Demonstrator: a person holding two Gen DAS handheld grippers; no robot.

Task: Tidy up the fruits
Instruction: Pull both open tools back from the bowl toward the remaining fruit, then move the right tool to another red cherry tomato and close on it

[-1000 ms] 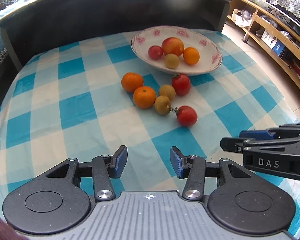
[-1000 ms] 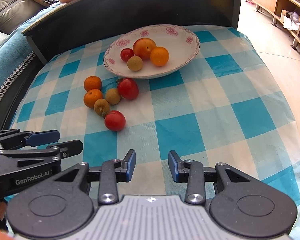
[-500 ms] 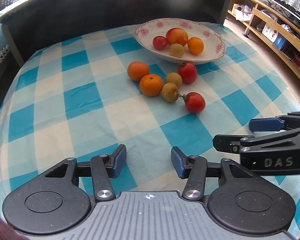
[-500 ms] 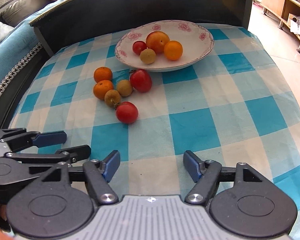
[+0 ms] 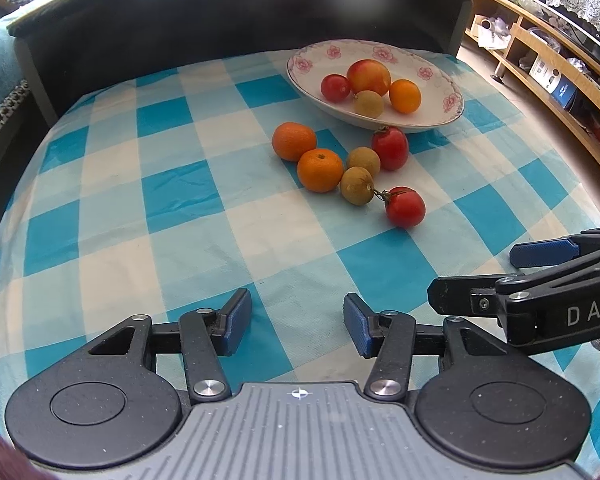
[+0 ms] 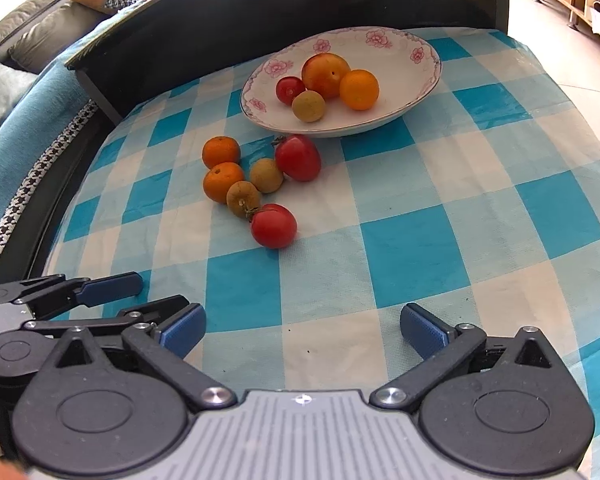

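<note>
Both claws hang low over the near edge of the desk, empty. On the left claw the jaws stand apart with checked cloth showing between them; on the right claw they are spread wider still.

Ahead of both, six loose fruits lie in a tight cluster on the blue-and-white checked cloth: two oranges side by side, two small brownish round fruits just beside them, and two red tomatoes, one nearest the claws and joined by a stem to a brown fruit, the other right at the foot of the bowl.

Beyond the cluster, the white bowl with pink flowers on its rim holds four fruits: a large red-yellow one, an orange, a small tomato and a brownish fruit.

A dark curved panel rises behind the desk.
</note>
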